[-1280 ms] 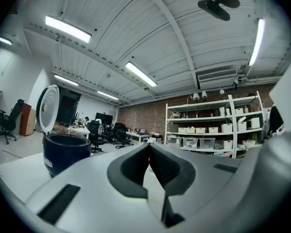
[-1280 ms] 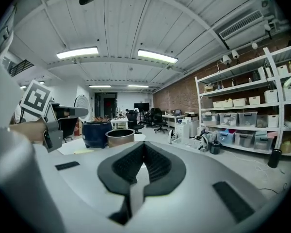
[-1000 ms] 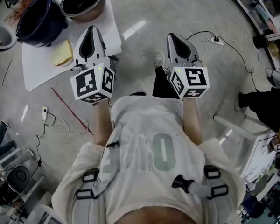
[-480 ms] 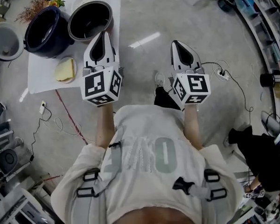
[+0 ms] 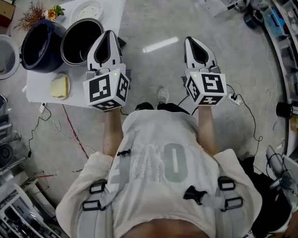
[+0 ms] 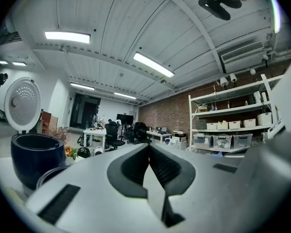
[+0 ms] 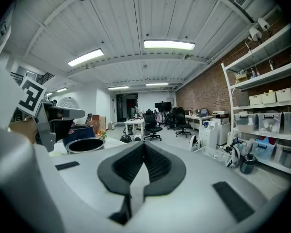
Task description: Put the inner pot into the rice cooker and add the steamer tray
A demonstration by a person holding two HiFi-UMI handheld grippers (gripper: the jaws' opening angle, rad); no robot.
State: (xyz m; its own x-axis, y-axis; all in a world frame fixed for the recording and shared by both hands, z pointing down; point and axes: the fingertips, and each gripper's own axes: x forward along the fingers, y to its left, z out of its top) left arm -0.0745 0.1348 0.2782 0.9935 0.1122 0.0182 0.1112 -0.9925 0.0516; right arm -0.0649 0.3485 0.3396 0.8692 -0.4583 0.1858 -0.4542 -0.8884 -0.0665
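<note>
In the head view a dark blue rice cooker [image 5: 39,46] stands open on a white table [image 5: 111,6] at the upper left, its lid [image 5: 2,56] swung out to the left. The metal inner pot [image 5: 80,41] sits on the table right of the cooker. A white round tray [image 5: 87,9] lies behind the pot. My left gripper [image 5: 108,33] is shut and empty, its tip at the pot's right rim in the picture. My right gripper [image 5: 192,39] is shut and empty over bare floor. The left gripper view shows the cooker [image 6: 36,159]; the right gripper view shows the pot [image 7: 85,144].
A yellowish lump on a small plate [image 5: 58,87] lies on the table's near end. Dried flowers [image 5: 37,15] stand behind the cooker. Cables [image 5: 72,133] and a power strip [image 5: 233,99] trail across the floor. Shelving [image 5: 288,38] runs along the right.
Both grippers have travelled across the floor toward the table. The cooker and pot now sit lower and nearer in the head view. The jaws have stayed shut.
</note>
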